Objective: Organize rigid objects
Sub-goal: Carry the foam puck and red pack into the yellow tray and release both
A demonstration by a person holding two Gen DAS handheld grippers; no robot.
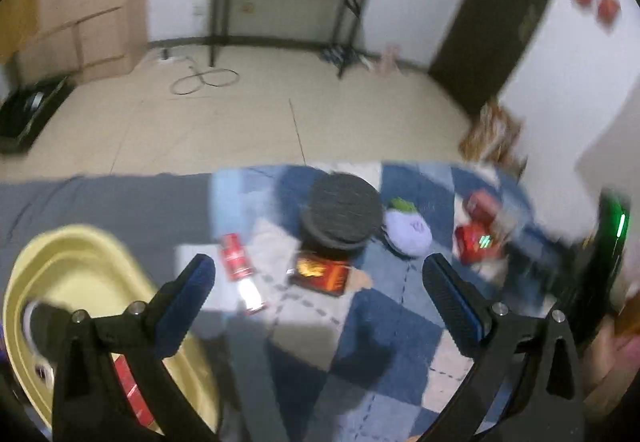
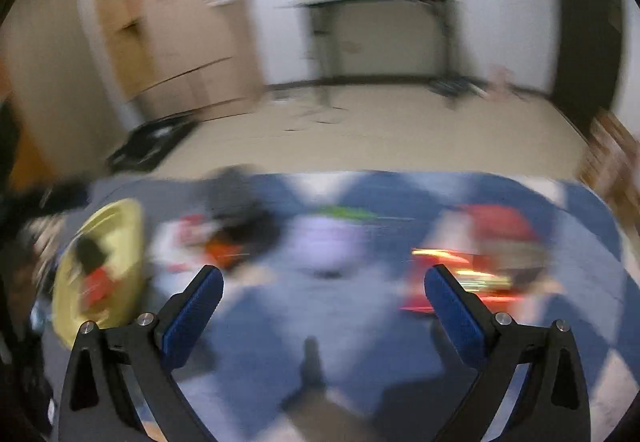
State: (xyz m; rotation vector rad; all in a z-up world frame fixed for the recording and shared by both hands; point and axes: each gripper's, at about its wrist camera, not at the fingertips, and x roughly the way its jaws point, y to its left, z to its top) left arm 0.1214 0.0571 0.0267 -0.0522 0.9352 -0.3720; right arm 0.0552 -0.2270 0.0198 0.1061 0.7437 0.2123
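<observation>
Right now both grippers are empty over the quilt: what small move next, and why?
Probably ease the left gripper down toward the red tube. Its jaws are open and empty, the tube lies loose on the quilt just ahead of them, and the yellow basin sits close beside it.

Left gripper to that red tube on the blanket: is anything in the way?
Nothing visible. The left gripper is open and empty, and the red tube lies in the open beside its left finger, apart from the orange box.
</observation>
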